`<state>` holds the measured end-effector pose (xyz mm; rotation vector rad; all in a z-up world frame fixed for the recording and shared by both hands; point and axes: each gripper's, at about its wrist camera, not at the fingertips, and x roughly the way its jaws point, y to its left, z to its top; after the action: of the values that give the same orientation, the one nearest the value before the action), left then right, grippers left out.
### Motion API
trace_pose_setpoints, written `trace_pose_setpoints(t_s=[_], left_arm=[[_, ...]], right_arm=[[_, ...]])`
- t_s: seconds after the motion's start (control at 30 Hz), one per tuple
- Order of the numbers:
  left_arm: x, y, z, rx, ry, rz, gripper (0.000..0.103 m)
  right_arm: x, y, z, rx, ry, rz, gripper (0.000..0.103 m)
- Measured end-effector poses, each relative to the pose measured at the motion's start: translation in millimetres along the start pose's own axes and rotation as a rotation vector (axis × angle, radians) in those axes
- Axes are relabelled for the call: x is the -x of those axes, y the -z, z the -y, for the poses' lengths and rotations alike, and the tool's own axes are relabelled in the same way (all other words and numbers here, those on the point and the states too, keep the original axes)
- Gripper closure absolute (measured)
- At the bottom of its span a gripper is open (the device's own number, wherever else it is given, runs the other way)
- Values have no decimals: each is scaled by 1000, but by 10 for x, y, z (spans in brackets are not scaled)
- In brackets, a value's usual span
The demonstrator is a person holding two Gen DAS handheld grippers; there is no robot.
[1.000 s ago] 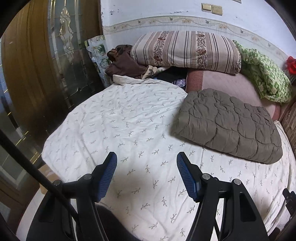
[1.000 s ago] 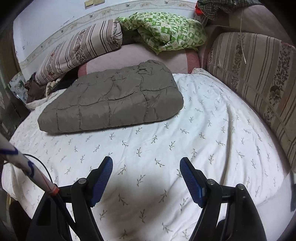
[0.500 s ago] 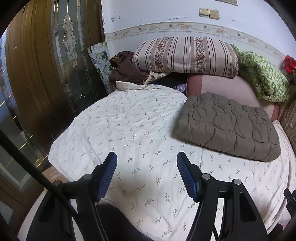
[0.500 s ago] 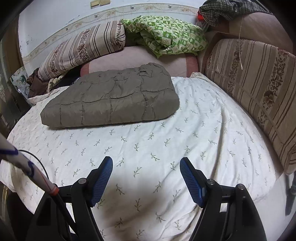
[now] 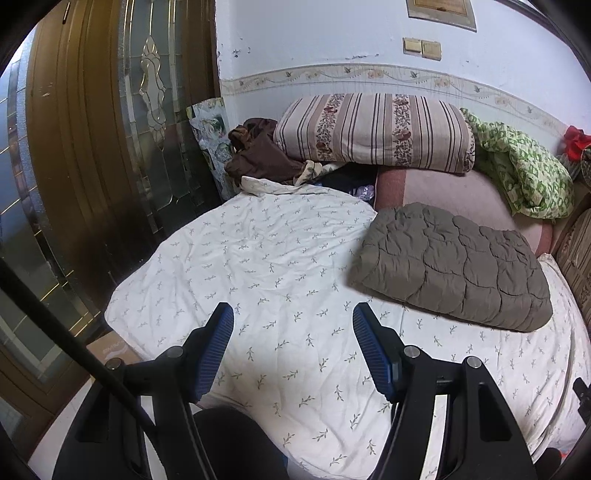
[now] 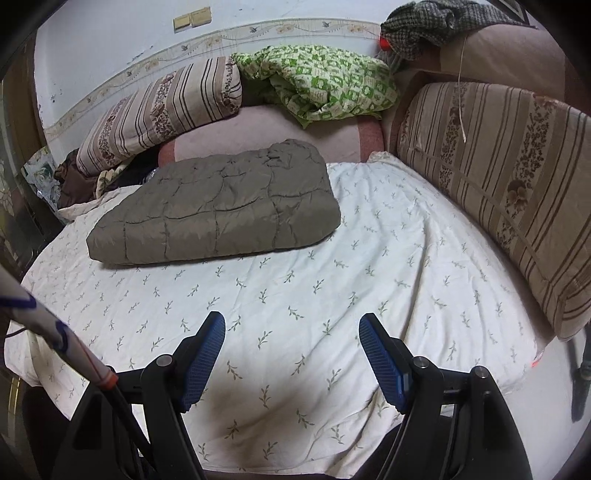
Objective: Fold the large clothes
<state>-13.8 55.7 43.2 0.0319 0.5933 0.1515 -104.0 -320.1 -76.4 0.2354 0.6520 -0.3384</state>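
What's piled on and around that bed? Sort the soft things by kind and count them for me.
Striped cushions: 2
Quilted grey-brown folded garment: 1
Green patterned blanket: 1
Brown crumpled clothing: 1
Checked dark cloth: 1
Leaf-print white sheet: 1
Total: 7

Home bedroom: sheeted bed (image 5: 280, 266), striped pillow (image 5: 373, 129), glass-panelled wooden door (image 5: 110, 129).

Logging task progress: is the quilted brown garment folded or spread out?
Folded: the quilted brown garment lies as a compact, thick rectangular bundle on the white sheet, with no jaws touching it.
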Motion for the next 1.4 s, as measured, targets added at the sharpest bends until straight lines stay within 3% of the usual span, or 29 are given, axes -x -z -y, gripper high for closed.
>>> trace_pose_setpoints(t_s=[0.13,0.23,0.5,0.67,0.8,0.97,1.13,1.33,1.4], left_arm=[[-42,-86,-20,-2,-10,21,36],[-259,-210,14,3,3,-7,33],[-1489,-666,439,-77,133,-174,33],[-2383,-771,614,24,236,-298,33],[-3042,-671,642,147,295,-377,33],[-3571,-559,686,199,376,-419,33],[-3851,-548,570,289,490,-452,32],[-3918,-623,384,430,607,-428,32],[-3925,-622,455,443,681,-438,32]], right_arm=[[0,-128,67,9,10,10,23],[-154,-310,203,-4,7,-14,23],[-1051,-1159,625,-74,26,-64,20],[-1682,-1485,798,-177,-5,-104,17],[-2253,-1511,872,-298,-66,-127,15],[-2785,-1265,858,-445,-132,-131,12],[-2976,-1367,793,-447,-174,-128,4],[-3069,-1404,853,-486,-293,-142,3],[-3076,-1406,878,-501,-351,-146,0]])
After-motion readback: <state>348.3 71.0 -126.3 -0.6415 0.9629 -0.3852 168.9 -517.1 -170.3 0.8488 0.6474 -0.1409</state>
